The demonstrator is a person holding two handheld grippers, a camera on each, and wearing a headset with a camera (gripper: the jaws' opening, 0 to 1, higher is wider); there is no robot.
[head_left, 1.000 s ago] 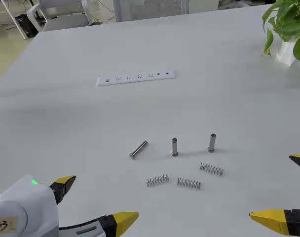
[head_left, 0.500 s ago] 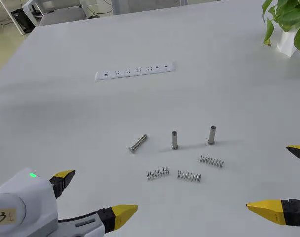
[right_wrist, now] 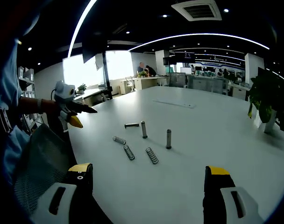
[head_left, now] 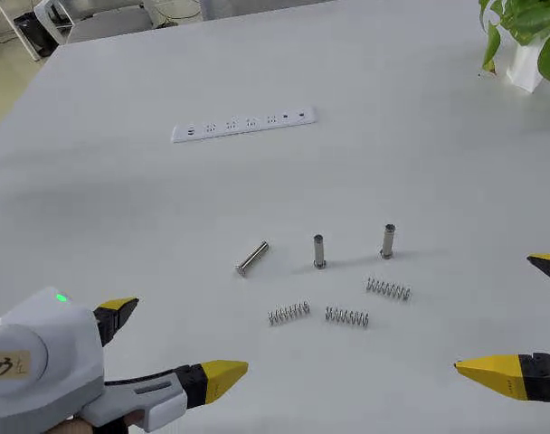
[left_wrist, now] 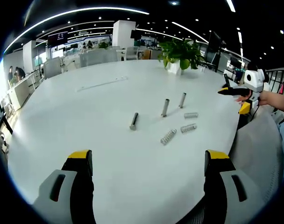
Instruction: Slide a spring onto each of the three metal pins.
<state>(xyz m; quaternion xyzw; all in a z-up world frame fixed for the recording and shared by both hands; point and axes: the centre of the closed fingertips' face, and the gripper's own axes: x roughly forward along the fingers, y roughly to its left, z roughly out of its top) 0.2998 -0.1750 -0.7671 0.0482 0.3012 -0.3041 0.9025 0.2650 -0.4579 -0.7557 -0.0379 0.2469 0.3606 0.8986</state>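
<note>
On the white table (head_left: pixel 420 136), two short upright metal pins (head_left: pixel 319 251) are seen side by side, and a third metal pin (head_left: pixel 252 258) is laid flat to their left. Three coiled wire springs (head_left: pixel 346 316) are scattered loose just nearer. The left gripper (head_left: pixel 175 339) and right gripper (head_left: pixel 510 314) are held wide open and empty at the near edge.

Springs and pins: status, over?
Left claw and right claw open, holding nothing. Three springs loose on table; two pins upright, one lying; none loaded. Nothing between claws and parts.
</note>
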